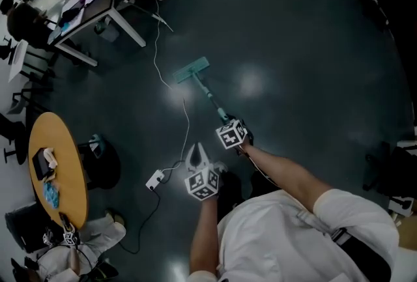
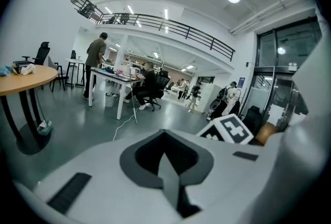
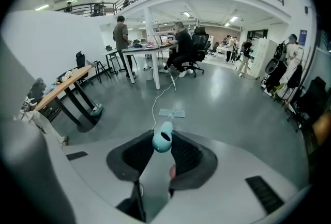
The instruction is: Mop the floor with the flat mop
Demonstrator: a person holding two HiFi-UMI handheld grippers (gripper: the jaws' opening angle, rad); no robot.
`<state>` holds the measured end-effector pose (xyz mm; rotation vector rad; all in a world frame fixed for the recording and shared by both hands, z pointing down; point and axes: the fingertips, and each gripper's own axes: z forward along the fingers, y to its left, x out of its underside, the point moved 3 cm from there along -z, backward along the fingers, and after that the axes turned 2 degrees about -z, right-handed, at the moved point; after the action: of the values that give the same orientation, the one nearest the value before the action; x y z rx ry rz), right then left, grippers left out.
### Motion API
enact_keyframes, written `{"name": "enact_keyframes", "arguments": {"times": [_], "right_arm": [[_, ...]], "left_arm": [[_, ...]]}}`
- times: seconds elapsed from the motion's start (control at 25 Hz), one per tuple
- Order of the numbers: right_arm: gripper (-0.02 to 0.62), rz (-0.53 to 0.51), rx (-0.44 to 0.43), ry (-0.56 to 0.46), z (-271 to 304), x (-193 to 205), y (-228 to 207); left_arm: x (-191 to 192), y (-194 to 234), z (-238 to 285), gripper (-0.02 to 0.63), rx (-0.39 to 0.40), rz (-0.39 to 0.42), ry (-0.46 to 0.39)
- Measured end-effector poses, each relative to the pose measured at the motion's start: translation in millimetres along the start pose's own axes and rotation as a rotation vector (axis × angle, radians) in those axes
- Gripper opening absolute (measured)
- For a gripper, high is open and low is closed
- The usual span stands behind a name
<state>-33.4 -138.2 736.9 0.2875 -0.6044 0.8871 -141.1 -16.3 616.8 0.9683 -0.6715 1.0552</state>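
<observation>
The flat mop has a teal head [image 1: 191, 70] lying flat on the dark floor, and its teal handle [image 1: 210, 98] slants back toward me. My right gripper [image 1: 227, 123] is shut on the handle's upper end. In the right gripper view the handle's tip [image 3: 163, 140] sits between the dark pads [image 3: 137, 155], with the mop head [image 3: 171, 113] on the floor beyond. My left gripper [image 1: 197, 155] hangs to the left of the right one, apart from the mop. Its jaws are shut on nothing [image 2: 165, 153].
A white cable [image 1: 171, 88] runs over the floor past the mop head to a power strip [image 1: 155, 180]. A round wooden table [image 1: 58, 167] stands at the left and a white-legged desk [image 1: 98, 7] at the upper left. A seated person [image 1: 85, 241] is at the bottom left.
</observation>
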Motion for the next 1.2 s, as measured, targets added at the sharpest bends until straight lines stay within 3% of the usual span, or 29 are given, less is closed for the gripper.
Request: {"name": "enact_keyframes", "arguments": {"times": [0.2, 0.36, 0.52, 0.92, 1.08, 1.2], "right_arm": [[0.109, -0.039, 0.021, -0.009, 65, -52, -3], [0.109, -0.036, 0.026, -0.007, 71, -63, -18], [0.109, -0.042, 0.005, 0.027, 28, -24, -14], [0.109, 0.025, -0.067, 0.074, -157, 84, 5], [0.109, 0.035, -0.059, 0.120, -159, 115, 12], [0.109, 0.024, -0.043, 0.125, -132, 116, 21]], "left_arm": [[-1, 32, 0, 0.006, -0.036, -0.031, 0.017], [1, 44, 1, 0.006, -0.044, -0.031, 0.020], [14, 42, 4, 0.006, -0.022, -0.017, 0.037], [14, 7, -25, 0.006, 0.035, -0.054, 0.004], [20, 6, -29, 0.006, 0.033, -0.048, 0.015], [24, 11, -31, 0.006, 0.017, -0.064, 0.022]]}}
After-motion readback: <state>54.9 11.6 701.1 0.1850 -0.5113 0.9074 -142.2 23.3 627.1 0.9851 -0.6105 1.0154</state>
